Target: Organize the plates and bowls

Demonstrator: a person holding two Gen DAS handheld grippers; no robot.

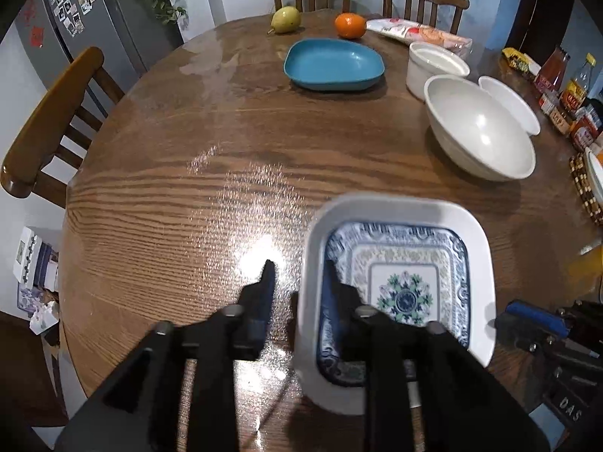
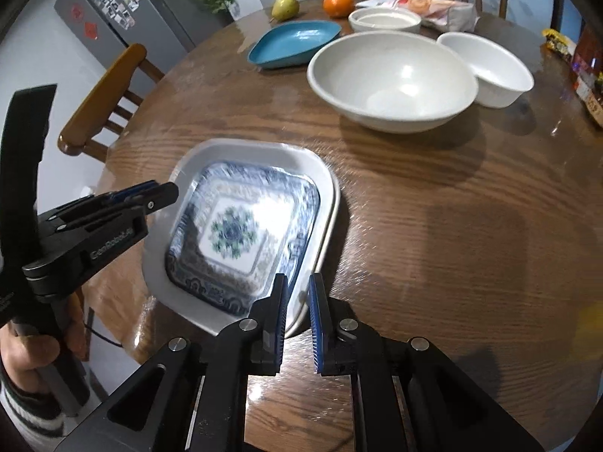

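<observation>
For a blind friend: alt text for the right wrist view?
A blue-patterned square dish sits in a white square dish on a round wooden table. The right gripper straddles the white dish's near rim, the left gripper its left rim.

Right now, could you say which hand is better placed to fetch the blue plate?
Left, probably: the left gripper has open jaws astride the rim of the white plate, gripping nothing, with the blue plate ahead. The right gripper is shut on that rim.
</observation>
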